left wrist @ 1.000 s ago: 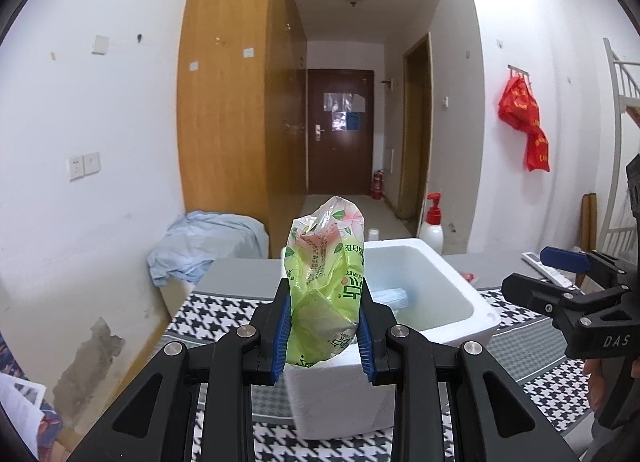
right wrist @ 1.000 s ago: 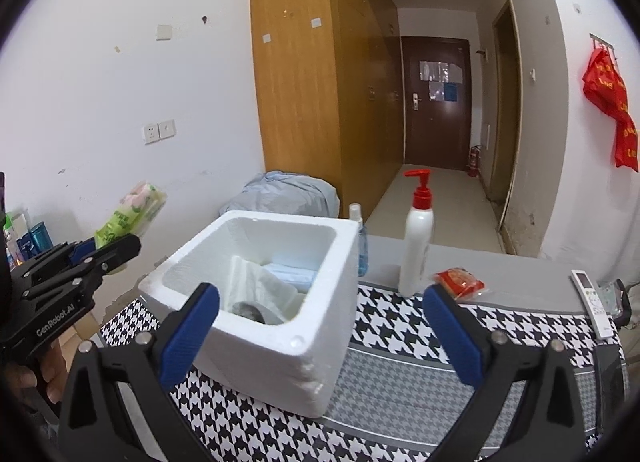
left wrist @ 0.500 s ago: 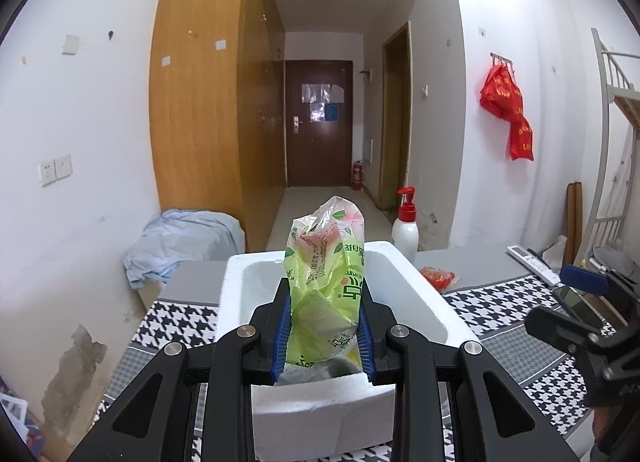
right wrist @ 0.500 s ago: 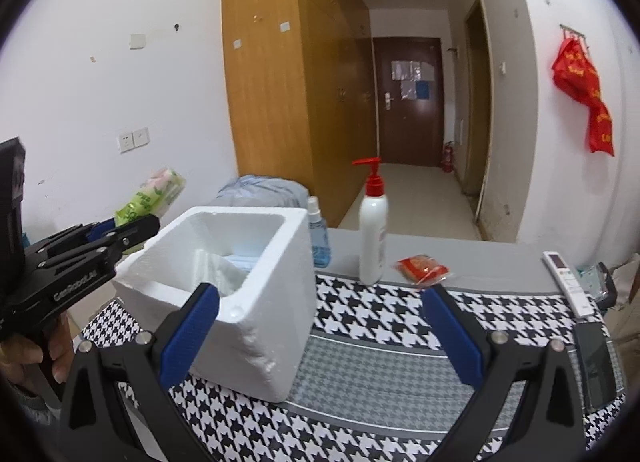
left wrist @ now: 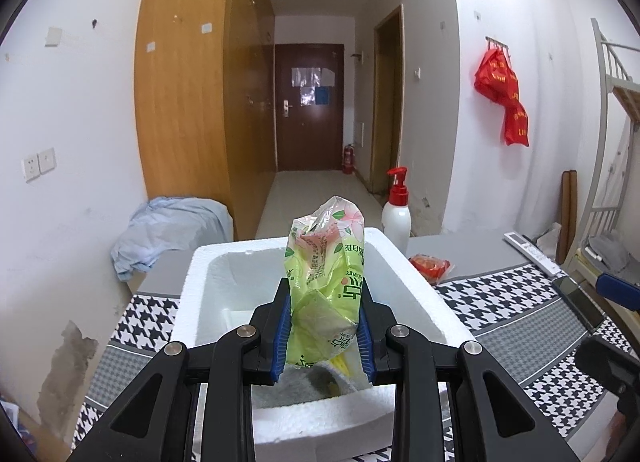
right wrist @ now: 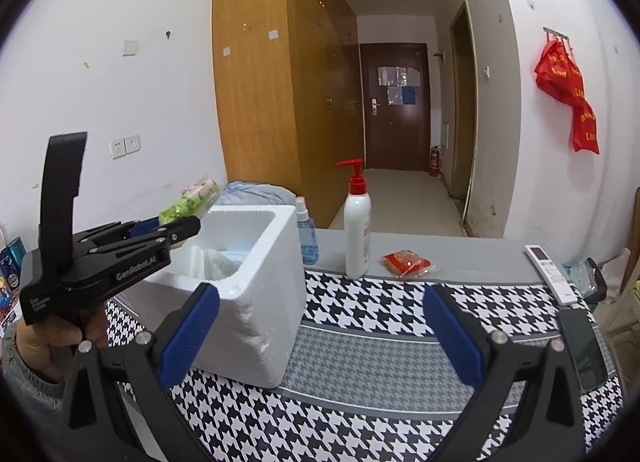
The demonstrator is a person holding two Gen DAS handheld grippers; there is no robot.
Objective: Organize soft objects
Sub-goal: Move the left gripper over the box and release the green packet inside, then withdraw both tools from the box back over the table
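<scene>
My left gripper (left wrist: 322,336) is shut on a green tissue pack (left wrist: 326,290) printed with pink flowers, held upright over the open white foam box (left wrist: 416,298). In the right wrist view the same left gripper (right wrist: 182,228) hovers above the foam box (right wrist: 264,294) at its left rim, with the tissue pack (right wrist: 190,202) poking out beyond it. Soft white and blue items lie inside the box. My right gripper (right wrist: 320,338) stands wide open over the houndstooth cloth (right wrist: 380,326), holding nothing. A red snack packet (right wrist: 406,262) lies behind it.
A white pump bottle (right wrist: 357,228) and a small blue spray bottle (right wrist: 306,238) stand just behind the box. A white remote (right wrist: 551,274) and a dark phone (right wrist: 584,350) lie at the table's right edge. A crumpled blue cloth (left wrist: 168,230) sits off the table's back left.
My left gripper carried the tissue pack rightward, from the box's near left corner to above its opening. The right gripper's view shifted right, so the box now sits further left.
</scene>
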